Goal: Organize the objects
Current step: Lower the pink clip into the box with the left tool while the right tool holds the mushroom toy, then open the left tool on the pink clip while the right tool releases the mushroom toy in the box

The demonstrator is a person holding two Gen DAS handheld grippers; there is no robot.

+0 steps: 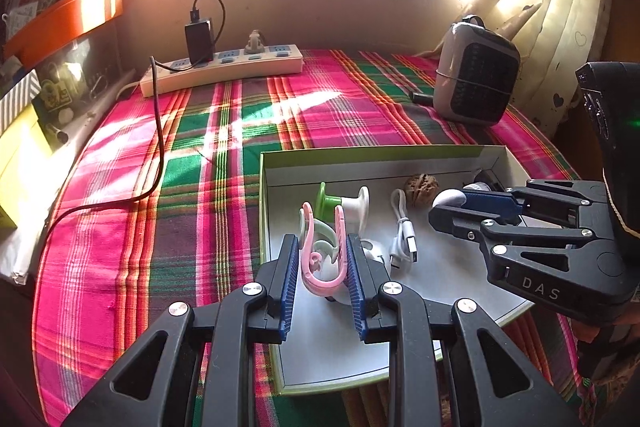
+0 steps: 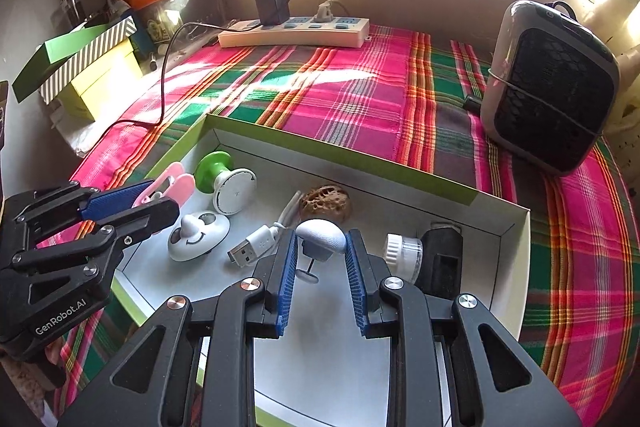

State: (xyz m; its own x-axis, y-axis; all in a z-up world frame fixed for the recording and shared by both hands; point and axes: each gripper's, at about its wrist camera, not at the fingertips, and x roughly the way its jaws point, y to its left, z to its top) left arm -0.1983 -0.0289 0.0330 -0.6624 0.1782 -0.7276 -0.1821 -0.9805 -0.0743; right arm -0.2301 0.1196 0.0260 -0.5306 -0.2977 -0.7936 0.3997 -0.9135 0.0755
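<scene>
Pink clip (image 1: 322, 251) and white knob (image 2: 323, 233) sit clamped between jaws.

Left tool (image 1: 323, 267): glossy black plastic linkages with triangular cutouts, silver round screws, ribbed blue pads (image 1: 291, 283). Right tool (image 2: 321, 265) looks the same; "DAS" shows on its side, and "GenRobot.AI" on the left's.

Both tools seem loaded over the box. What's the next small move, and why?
Probably lower the left tool and release. Its pads sit against the pink plastic clip, held above the floor of the green-rimmed cardboard box, while the right tool holds a white-capped grey piece.
</scene>
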